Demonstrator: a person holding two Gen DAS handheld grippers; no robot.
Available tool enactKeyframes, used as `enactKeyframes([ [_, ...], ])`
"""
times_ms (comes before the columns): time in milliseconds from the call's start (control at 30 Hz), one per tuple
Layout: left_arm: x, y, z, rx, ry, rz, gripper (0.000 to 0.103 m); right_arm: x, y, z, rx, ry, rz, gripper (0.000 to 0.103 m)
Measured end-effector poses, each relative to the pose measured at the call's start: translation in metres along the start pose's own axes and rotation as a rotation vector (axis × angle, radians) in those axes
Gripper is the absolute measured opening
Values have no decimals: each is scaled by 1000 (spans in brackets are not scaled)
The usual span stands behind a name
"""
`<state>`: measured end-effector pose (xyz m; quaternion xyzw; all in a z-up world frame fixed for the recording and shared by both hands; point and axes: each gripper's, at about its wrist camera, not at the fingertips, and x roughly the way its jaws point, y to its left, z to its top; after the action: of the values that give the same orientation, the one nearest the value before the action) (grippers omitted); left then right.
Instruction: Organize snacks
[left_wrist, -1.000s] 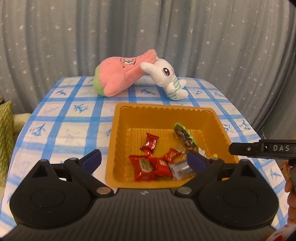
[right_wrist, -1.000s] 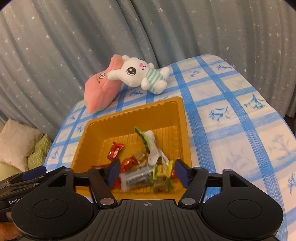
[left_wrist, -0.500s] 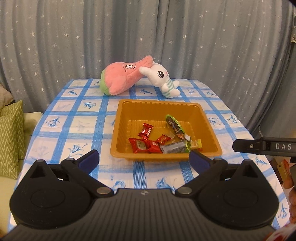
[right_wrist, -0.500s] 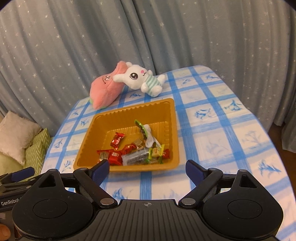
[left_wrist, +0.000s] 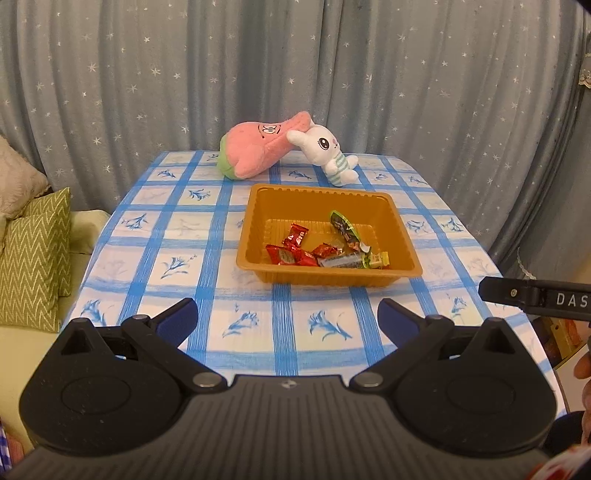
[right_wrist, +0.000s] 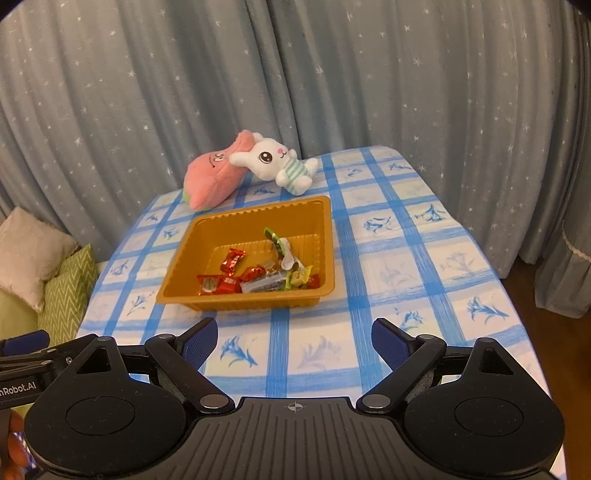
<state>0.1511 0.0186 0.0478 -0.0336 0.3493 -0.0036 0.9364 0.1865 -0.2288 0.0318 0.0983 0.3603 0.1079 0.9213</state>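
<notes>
An orange plastic tray (left_wrist: 258, 221) (right_wrist: 184, 258) sits mid-table on the blue checked cloth. Inside it lie several wrapped snacks: red packets (left_wrist: 295, 236) (right_wrist: 233, 260), a green-edged packet (left_wrist: 343, 227) (right_wrist: 275, 238), a silver bar (left_wrist: 338, 261) (right_wrist: 260, 285) and a yellow-green sweet (left_wrist: 378, 260) (right_wrist: 297, 277). My left gripper (left_wrist: 288, 319) hangs open over the near table edge, well short of the tray, with nothing between its blue pads. My right gripper (right_wrist: 293, 338) is likewise open and empty, back from the tray's front wall.
A pink plush (left_wrist: 255, 153) (right_wrist: 214, 177) and a white rabbit plush (left_wrist: 327, 153) (right_wrist: 277, 162) lie at the table's far end before a starred grey curtain. Green zigzag cushions (left_wrist: 33, 258) (right_wrist: 68, 291) sit left of the table. The other gripper's finger (left_wrist: 535, 297) shows at the right edge.
Both grippers have drawn back and up from the tray, which now looks smaller and farther. The right gripper's jaws widened, leaving the silver bar and yellow-green sweet in the tray.
</notes>
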Motion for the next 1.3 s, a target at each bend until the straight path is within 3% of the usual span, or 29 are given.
enactKeyframes([
  [833,-98,-7,-55,-44,-29,11,103,-105,12,-61,-37,-79,-26,90],
  [1300,-129,-13,-80,-27,-46,29,103,-142,22,-87,-73,-99,-22,90],
])
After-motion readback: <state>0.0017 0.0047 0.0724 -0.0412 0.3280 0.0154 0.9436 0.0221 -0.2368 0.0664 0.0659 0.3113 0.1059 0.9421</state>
